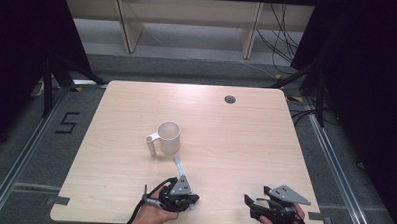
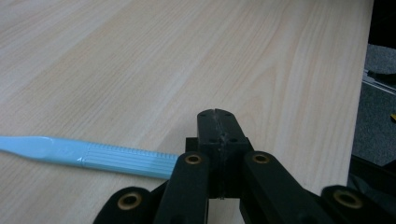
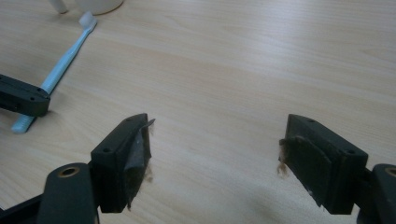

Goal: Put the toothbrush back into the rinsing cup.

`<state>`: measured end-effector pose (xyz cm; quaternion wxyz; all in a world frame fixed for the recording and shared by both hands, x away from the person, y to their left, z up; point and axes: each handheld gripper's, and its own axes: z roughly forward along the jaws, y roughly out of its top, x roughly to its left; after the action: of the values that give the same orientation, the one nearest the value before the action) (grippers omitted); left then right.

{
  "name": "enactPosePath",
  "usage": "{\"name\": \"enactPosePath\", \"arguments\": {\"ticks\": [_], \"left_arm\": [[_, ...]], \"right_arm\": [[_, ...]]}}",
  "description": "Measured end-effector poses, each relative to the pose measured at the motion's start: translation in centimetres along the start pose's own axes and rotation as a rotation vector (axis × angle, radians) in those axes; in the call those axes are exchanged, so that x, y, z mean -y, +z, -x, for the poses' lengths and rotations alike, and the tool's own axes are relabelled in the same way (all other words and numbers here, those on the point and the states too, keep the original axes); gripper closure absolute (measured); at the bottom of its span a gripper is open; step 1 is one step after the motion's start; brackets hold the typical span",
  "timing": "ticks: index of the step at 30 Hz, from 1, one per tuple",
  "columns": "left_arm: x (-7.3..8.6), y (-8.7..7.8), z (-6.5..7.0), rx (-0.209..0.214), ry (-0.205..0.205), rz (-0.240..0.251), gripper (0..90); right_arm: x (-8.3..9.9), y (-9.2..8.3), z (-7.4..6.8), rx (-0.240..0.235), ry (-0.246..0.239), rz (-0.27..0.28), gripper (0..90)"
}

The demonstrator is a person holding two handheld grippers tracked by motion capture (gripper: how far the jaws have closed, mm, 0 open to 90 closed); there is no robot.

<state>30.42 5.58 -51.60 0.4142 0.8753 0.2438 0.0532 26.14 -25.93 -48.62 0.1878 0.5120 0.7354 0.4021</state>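
Left gripper (image 1: 189,200) closed on toothbrush (image 2: 93,156); right gripper (image 3: 217,161) agape; mug (image 1: 169,137) holds nothing.

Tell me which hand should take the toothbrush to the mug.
Left. Its tool, jaws shut, sits right at the toothbrush handle, just below the mug; the right tool waits open, well aside.

A single black figure "5" (image 1: 68,122) is showing on the grey floor (image 1: 40,151) to the left of the table, and nothing else is reading as text, label or brand in the high view or in either gripper view.
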Motion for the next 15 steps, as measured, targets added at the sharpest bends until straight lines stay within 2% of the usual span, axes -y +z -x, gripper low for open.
{"name": "enactPosePath", "arguments": {"ticks": [1, 2, 3, 4, 5, 7, 8, 9, 10, 11, 12, 13, 14, 15], "left_arm": [[0.1, -0.3, -0.1, -0.008, 0.019, -0.019, 89.4], [0.4, -0.3, 0.0, -0.006, 0.003, -0.004, 89.4], [0.5, -0.6, -0.1, -0.01, 0.014, -0.02, 89.4], [0.7, -0.8, -0.1, -0.005, -0.004, -0.012, 89.4], [0.9, -1.0, -0.1, -0.006, -0.008, -0.008, 89.3], [1.2, -1.5, -0.3, -0.005, -0.008, -0.02, 89.3], [1.4, -1.8, -0.4, -0.01, 0.009, -0.038, 89.3], [1.5, -2.0, -0.4, -0.012, 0.006, -0.039, 89.3], [1.7, -2.1, -0.4, -0.009, -0.012, -0.018, 89.3], [1.8, -2.5, -0.6, -0.01, 0.006, -0.03, 89.3], [1.9, -2.7, -0.6, -0.016, 0.006, -0.027, 89.3], [2.1, -2.8, -0.6, -0.016, -0.004, -0.017, 89.3], [2.2, -3.1, -0.8, -0.016, 0.013, -0.037, 89.3], [2.4, -3.3, -0.9, -0.027, 0.008, -0.035, 89.3]], "right_arm": [[0.0, 0.0, 0.0, 0.0, 0.003, 0.0, 24.1], [0.0, -0.1, 0.0, -0.011, 0.008, -0.001, 24.1], [0.0, -0.1, 0.0, -0.01, 0.0, 0.0, 24.1], [0.0, 0.0, 0.1, -0.004, -0.017, 0.009, 24.1], [0.0, -0.1, 0.0, -0.009, -0.001, -0.001, 24.1], [0.0, 0.0, 0.0, -0.014, 0.011, 0.016, 24.1], [0.0, 0.1, 0.0, -0.012, 0.005, 0.013, 24.1], [0.0, 0.0, 0.1, -0.004, -0.003, 0.001, 24.1], [0.0, 0.0, 0.0, -0.002, 0.011, -0.005, 24.1], [0.0, -0.1, 0.0, -0.007, 0.008, -0.004, 24.1], [0.0, 0.0, 0.0, -0.012, 0.013, 0.013, 24.1], [0.0, -0.1, 0.0, -0.008, 0.008, -0.004, 24.1], [0.0, 0.0, 0.0, -0.007, 0.001, -0.002, 24.1], [0.0, 0.0, -0.1, -0.003, 0.011, -0.005, 24.0]]}}
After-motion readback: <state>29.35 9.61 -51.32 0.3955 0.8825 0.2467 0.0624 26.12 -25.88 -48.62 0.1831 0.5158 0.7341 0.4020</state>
